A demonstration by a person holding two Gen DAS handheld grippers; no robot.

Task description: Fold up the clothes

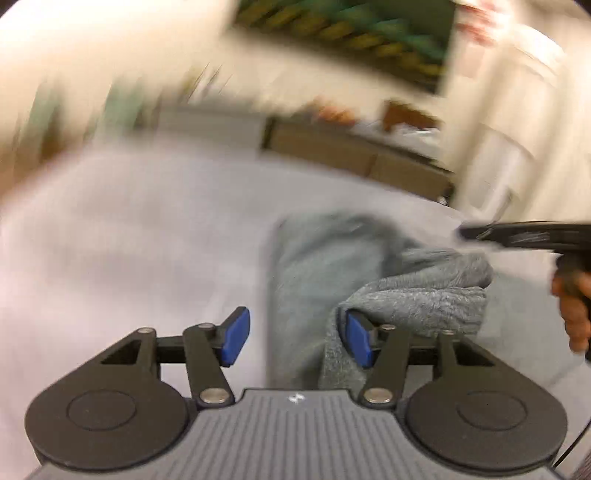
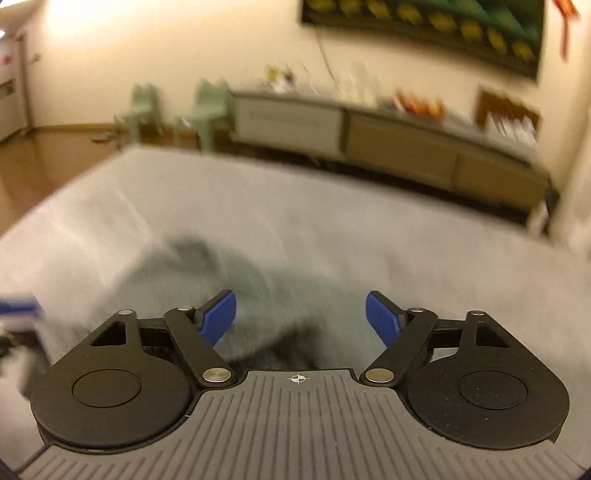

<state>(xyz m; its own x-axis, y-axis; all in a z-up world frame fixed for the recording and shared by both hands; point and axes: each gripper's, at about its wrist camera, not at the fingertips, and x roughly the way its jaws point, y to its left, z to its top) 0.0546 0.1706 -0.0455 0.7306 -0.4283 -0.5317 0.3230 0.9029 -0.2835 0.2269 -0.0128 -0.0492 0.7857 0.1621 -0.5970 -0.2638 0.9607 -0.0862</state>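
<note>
A grey garment (image 1: 332, 269) lies crumpled on a white sheet (image 1: 129, 240). In the left wrist view my left gripper (image 1: 297, 336) is open just above it, with a fleecy fold (image 1: 417, 299) draped against the right blue pad (image 1: 356, 338). The right gripper's black body (image 1: 524, 236) shows at the far right with a hand below it. In the right wrist view my right gripper (image 2: 300, 319) is open and empty over the blurred grey garment (image 2: 229, 280). The left gripper's blue tip (image 2: 18, 306) shows at the left edge.
A long low sideboard (image 2: 388, 144) with items on top stands against the far wall under a dark green and yellow picture (image 2: 424, 26). Two pale green chairs (image 2: 207, 110) stand left of it on a wooden floor (image 2: 40, 155). Both views are motion-blurred.
</note>
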